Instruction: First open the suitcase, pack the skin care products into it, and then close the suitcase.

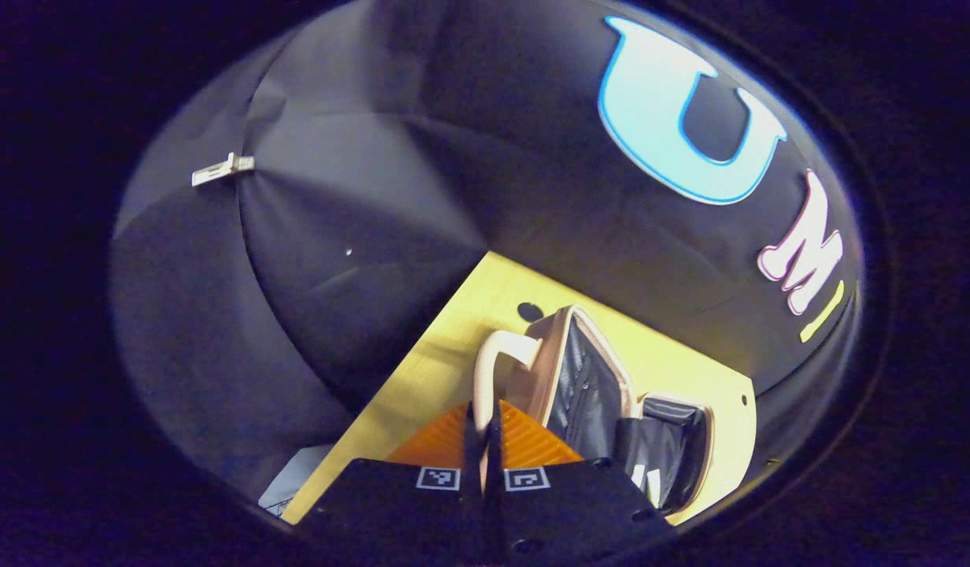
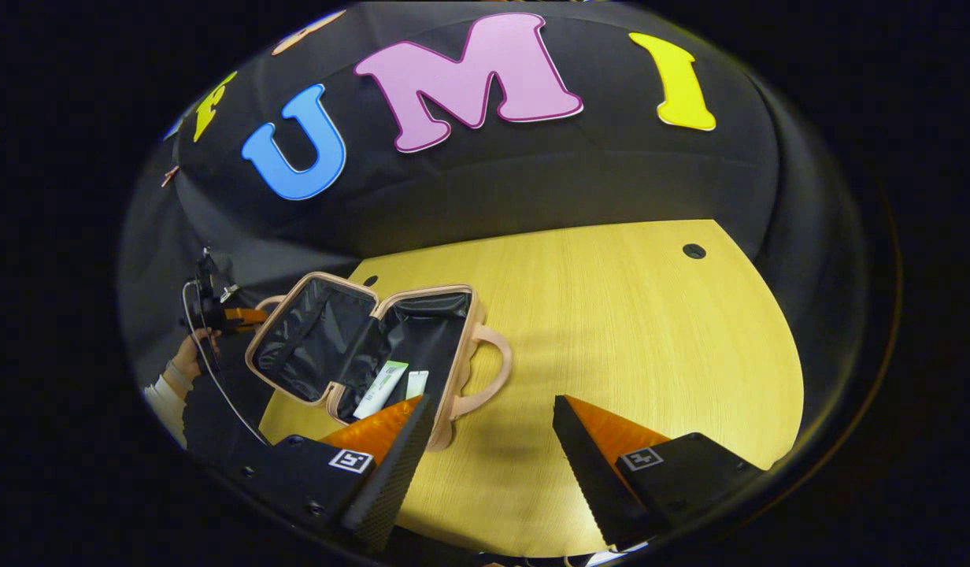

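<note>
Now the suitcase (image 2: pixel 375 346) lies open on the desk (image 2: pixel 650 331) with skin care tubes (image 2: pixel 381 387) inside. The left claw (image 1: pixel 485 441) is clamped on its handle (image 1: pixel 497 354), probably to swing the lid shut. The right claw (image 2: pixel 485 457) hangs spread apart just beside it.

You have the open suitcase (image 2: pixel 359 346) at the table's (image 2: pixel 650 331) left | two tubes (image 2: pixel 381 388) inside its right half | lid leftward.

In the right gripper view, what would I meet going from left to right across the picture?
A person's hand holding the other tongs → the open suitcase → a white tube lying inside it → the suitcase's handle → bare wooden table with a small dark hole.
</note>
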A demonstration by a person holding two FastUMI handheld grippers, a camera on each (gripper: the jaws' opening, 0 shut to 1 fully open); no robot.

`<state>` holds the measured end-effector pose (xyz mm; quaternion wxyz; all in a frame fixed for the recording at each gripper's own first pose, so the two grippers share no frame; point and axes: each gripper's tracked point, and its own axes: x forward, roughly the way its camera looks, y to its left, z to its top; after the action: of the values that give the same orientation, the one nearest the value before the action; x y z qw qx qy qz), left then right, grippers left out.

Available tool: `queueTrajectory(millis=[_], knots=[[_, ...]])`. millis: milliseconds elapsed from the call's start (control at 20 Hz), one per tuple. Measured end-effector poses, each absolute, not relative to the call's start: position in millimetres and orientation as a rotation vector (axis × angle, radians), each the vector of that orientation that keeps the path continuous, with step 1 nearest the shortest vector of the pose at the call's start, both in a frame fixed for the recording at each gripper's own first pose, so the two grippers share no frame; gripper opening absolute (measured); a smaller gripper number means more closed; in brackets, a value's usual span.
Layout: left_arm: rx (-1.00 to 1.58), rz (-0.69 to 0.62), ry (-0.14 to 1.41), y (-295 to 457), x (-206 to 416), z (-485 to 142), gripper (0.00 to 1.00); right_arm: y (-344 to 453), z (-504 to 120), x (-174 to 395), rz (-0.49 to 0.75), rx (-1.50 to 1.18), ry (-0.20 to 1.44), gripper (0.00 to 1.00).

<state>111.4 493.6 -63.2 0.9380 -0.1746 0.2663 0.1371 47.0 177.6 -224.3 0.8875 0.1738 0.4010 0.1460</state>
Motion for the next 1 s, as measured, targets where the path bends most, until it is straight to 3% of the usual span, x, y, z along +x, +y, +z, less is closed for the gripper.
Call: queueTrajectory(millis=[250, 500, 750, 1000], knots=[[-0.311, 0.103, 0.403, 385, 105, 19, 0.06, 167, -216, 54, 0.348, 0.419, 0.806, 0.97], [-0.269, -0.119, 0.394, 234, 123, 36, 0.06, 128, -210, 51, 0.337, 0.424, 0.776, 0.97], [-0.238, -0.312, 0.535, 84, 149, -27, 0.06, 80, -203, 41, 0.304, 0.358, 0.726, 0.97], [-0.158, -0.322, 0.754, 22, 169, -154, 0.06, 32, -202, 19, 0.248, 0.356, 0.709, 0.97]])
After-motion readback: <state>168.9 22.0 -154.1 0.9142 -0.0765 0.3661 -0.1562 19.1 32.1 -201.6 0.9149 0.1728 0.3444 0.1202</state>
